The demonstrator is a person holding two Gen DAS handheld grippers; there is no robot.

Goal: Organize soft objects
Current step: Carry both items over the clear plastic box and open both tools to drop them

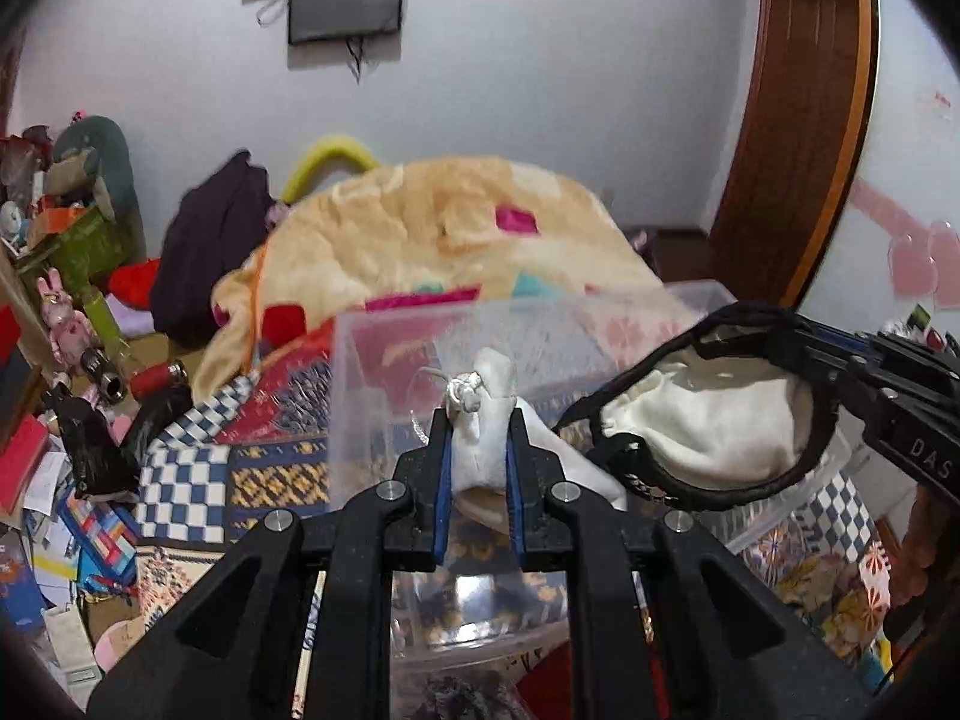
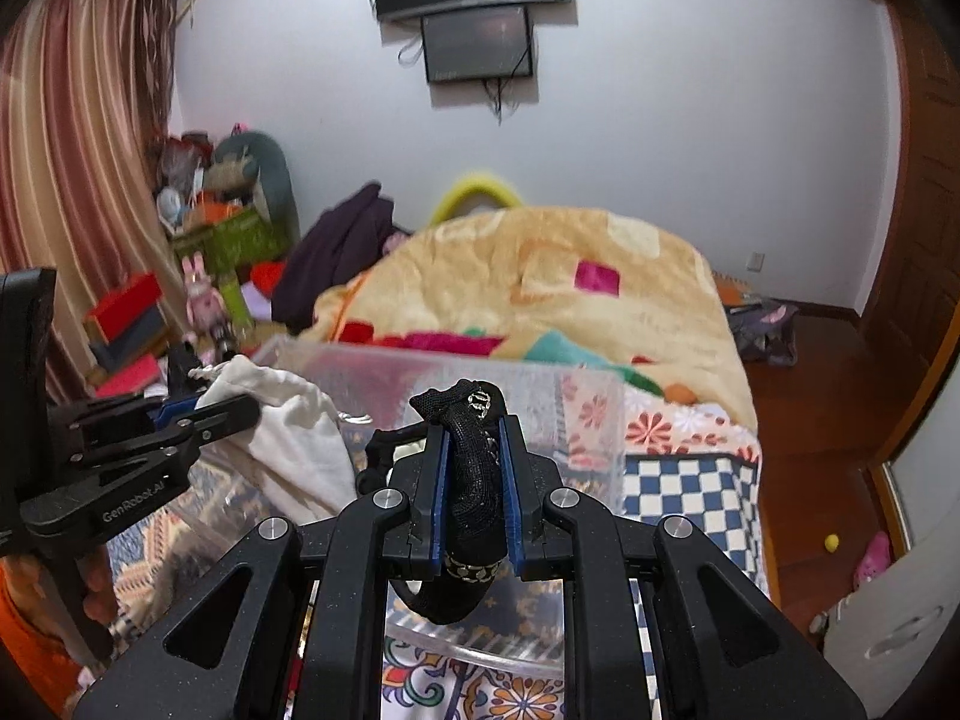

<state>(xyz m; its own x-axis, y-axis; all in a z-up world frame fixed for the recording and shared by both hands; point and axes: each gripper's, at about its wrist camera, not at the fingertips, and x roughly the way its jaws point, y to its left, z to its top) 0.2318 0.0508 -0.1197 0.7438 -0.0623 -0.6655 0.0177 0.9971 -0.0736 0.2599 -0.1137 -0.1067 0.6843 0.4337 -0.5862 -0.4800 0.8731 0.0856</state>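
My left gripper (image 1: 478, 414) is shut on a white cloth drawstring pouch (image 1: 483, 450), held above a clear plastic bin (image 1: 360, 372) on the bed. My right gripper (image 2: 471, 420) is shut on the black strap (image 2: 474, 480) of a black-rimmed bag with chain trim. In the left wrist view that bag (image 1: 714, 420) hangs open at right with white lining showing, the right gripper (image 1: 804, 336) pinching its rim. In the right wrist view the left gripper (image 2: 198, 405) comes in from the left holding the white pouch (image 2: 288, 426) over the bin (image 2: 540, 396).
A cream blanket (image 2: 540, 276) with coloured patches covers the bed beyond the bin. A patterned quilt (image 1: 198, 480) lies under the bin. Cluttered toys and boxes (image 1: 66, 276) stand at left. Wooden floor (image 2: 828, 420) and a door lie to the right.
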